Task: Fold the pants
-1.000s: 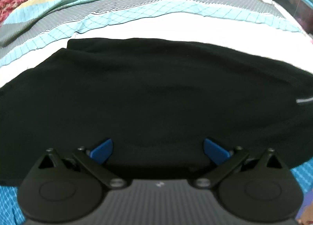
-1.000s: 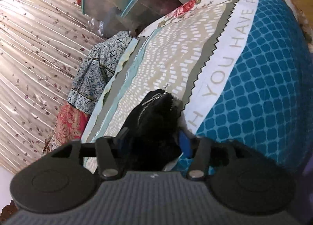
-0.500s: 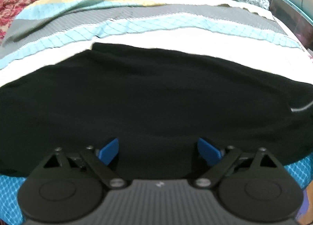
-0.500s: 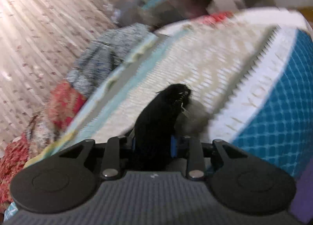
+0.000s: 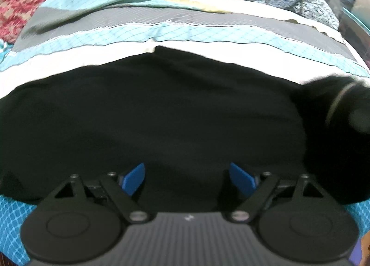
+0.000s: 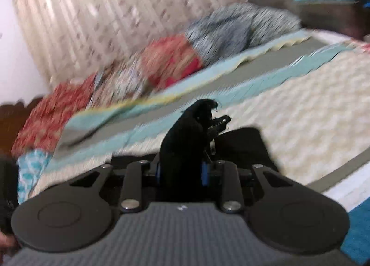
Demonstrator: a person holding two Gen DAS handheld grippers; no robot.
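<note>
In the left wrist view, the left claw (image 5: 187, 179) stood wide with nothing between its blue pads (image 5: 134, 178), though its jaws had just been narrowing a little. The pants (image 5: 150, 113) lay directly ahead at 12 o'clock, spread flat on the bed (image 5: 208, 37), their long axis running from 9 to 3 o'clock across the claw's line. At 3 o'clock a bunched end was lifted off the bedding, blurred. In the right wrist view, the right claw (image 6: 181, 171) was clamped on that bunch of black cloth, which stood up from the pads toward 12 o'clock with a zipper (image 6: 218, 123) showing; it was the claw already holding the end to be carried over. The pants looked soft, matte and limp. Beyond lay a quilted striped bedspread, then crumpled floral blankets (image 6: 168, 60) and a pleated curtain (image 6: 111, 7).
</note>
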